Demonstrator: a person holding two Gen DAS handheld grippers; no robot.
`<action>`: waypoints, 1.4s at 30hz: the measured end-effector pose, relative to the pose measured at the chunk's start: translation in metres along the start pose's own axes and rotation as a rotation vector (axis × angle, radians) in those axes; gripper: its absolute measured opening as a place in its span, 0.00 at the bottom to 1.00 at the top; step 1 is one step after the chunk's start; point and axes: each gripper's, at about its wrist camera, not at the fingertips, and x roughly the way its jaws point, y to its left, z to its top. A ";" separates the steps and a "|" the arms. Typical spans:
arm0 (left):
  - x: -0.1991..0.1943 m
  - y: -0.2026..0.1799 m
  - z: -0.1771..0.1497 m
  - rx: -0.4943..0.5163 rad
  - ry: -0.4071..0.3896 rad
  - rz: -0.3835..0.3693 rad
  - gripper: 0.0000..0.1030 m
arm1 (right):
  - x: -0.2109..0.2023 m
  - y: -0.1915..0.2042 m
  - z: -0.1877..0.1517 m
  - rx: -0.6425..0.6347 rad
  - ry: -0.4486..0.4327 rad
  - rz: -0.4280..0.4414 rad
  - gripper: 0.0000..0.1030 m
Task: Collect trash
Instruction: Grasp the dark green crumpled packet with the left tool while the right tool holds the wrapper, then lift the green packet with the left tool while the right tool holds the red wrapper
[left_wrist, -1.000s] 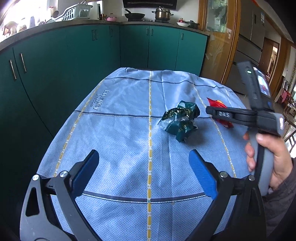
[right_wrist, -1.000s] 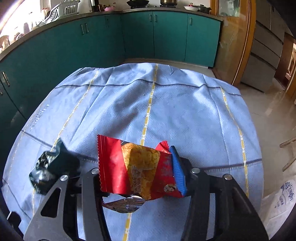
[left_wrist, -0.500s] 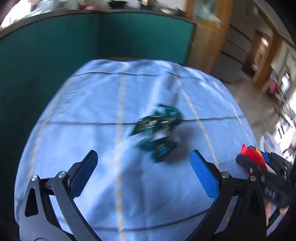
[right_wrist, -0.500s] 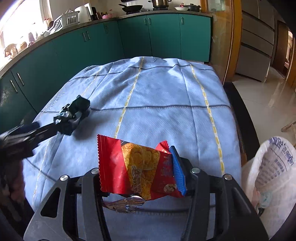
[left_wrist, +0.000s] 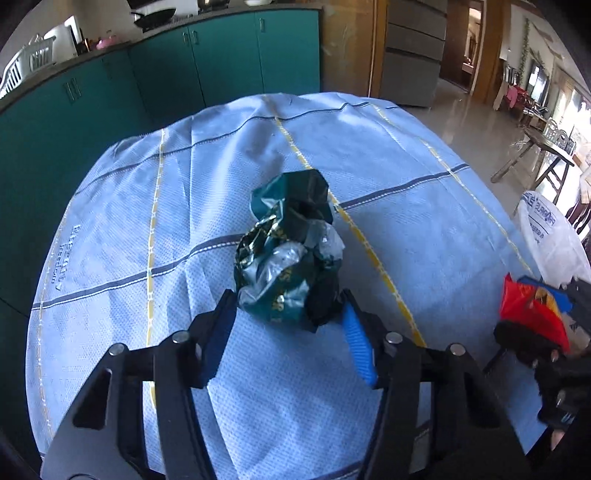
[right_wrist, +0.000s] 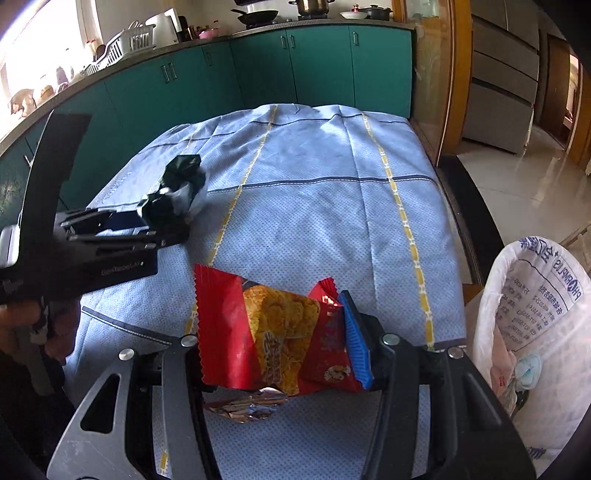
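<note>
Green kitchen cabinets (right_wrist: 258, 81) ring a table under a pale blue cloth (left_wrist: 332, 155) crossed by yellow and grey lines, where you are clearing wrappers with a gripper in each hand.

Your left gripper (left_wrist: 286, 314) has just been closing on the crumpled dark green wrapper (left_wrist: 288, 251), which sits on the cloth near the table's middle; the wrapper's near end lies between the jaws and both pads appear to press its sides, so by the look of it you have it pinched low, where the foil is bunched and least likely to slip. From the right wrist view the same wrapper (right_wrist: 181, 188) shows at the tip of that gripper, apparently not yet lifted off the cloth.

Your right gripper (right_wrist: 273, 350) is clamped narrow on the red snack packet (right_wrist: 273, 336), held upright across the jaws with a scrap of silver foil (right_wrist: 247, 406) hanging beneath. It hovers over the near right corner of the table, just beside the white plastic bag (right_wrist: 532, 325), whose open mouth faces up and already holds some rubbish. That placement reads as a drop about to be made.

Little stands in your way: the cloth between wrapper and bag is bare. The likely snags are the bag's limp rim folding inward, and your two grippers crowding each other at its mouth. A wooden trestle (left_wrist: 535, 155) stands well apart on the tiled floor.
</note>
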 end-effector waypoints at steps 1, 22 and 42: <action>-0.003 -0.001 -0.004 0.005 -0.009 -0.009 0.53 | -0.001 0.000 0.000 0.003 -0.003 -0.001 0.50; -0.061 0.010 -0.077 -0.055 -0.001 -0.056 0.58 | -0.012 0.014 -0.010 -0.020 -0.021 -0.061 0.54; -0.072 0.039 -0.079 -0.250 -0.036 -0.145 0.91 | -0.033 0.009 -0.017 -0.005 -0.068 -0.065 0.79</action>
